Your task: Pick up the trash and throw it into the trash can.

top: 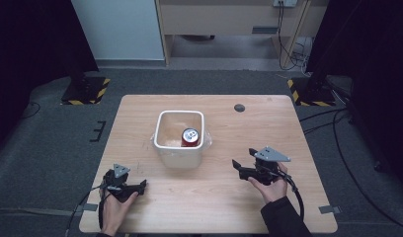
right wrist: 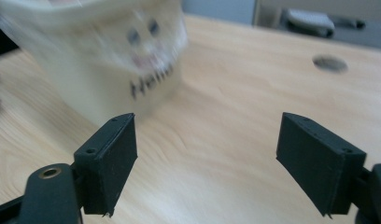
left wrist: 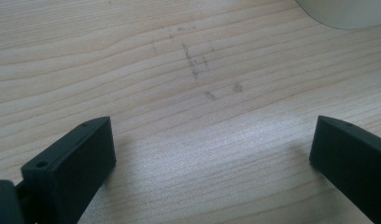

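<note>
A white square bin [top: 180, 148] stands in the middle of the wooden table [top: 224, 197], and a red drink can [top: 190, 138] stands upright inside it. My left gripper [top: 140, 185] rests low at the front left of the table, open, its jaws wide apart over bare wood [left wrist: 212, 140]. My right gripper [top: 242, 168] hovers at the front right, open, with nothing between its jaws [right wrist: 207, 158]. In the right gripper view the bin [right wrist: 104, 60] looks blurred, with a printed face and dark lettering on its side. A corner of the bin [left wrist: 347, 11] shows in the left gripper view.
A small dark round hole [top: 239, 107] sits in the tabletop at the back right. Grey carpet surrounds the table, with cables [top: 338, 143] on the right and hazard-striped stand bases [top: 86, 91] at the back corners.
</note>
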The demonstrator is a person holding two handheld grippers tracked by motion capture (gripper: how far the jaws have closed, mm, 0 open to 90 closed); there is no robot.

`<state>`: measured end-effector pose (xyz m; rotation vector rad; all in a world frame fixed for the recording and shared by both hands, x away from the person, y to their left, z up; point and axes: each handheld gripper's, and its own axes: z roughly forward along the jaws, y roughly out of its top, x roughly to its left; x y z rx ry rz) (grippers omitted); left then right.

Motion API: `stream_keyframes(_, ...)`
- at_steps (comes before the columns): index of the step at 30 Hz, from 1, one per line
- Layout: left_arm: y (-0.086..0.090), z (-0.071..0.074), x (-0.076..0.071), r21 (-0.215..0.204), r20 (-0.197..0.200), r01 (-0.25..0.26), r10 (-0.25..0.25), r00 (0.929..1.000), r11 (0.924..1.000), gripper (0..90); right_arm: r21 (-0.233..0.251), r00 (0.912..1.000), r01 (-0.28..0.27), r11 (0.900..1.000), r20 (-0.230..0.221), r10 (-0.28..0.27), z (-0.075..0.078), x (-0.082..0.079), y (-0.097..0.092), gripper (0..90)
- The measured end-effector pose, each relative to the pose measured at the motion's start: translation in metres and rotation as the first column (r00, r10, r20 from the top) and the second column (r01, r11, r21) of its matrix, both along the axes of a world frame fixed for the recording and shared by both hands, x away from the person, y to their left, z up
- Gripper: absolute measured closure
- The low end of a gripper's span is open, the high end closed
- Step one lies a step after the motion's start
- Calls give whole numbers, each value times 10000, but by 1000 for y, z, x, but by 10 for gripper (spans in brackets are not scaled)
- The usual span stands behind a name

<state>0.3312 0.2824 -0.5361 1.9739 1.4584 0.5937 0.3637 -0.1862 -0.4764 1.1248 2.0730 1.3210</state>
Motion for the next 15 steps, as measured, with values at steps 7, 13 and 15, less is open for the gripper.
stream_keyframes(7, 0, 0, 0, 1, -1, -1, 1, 10000, 10000, 0, -1435, 9905, 528, 9882, -1181, -701, -25, -8, -33, 154)
stream_keyframes(13, 0, 0, 0, 5, 7, -62, 62, 10000, 10000, 0, -1758, 9722, 784, 9813, -2045, -1143, -46, -8, -46, 192)
stream_keyframes(15, 0, 0, 0, 7, 6, -63, 63, 10000, 10000, 0, -1769, 9682, 901, 9801, -2149, -1278, -49, -7, -51, 182)
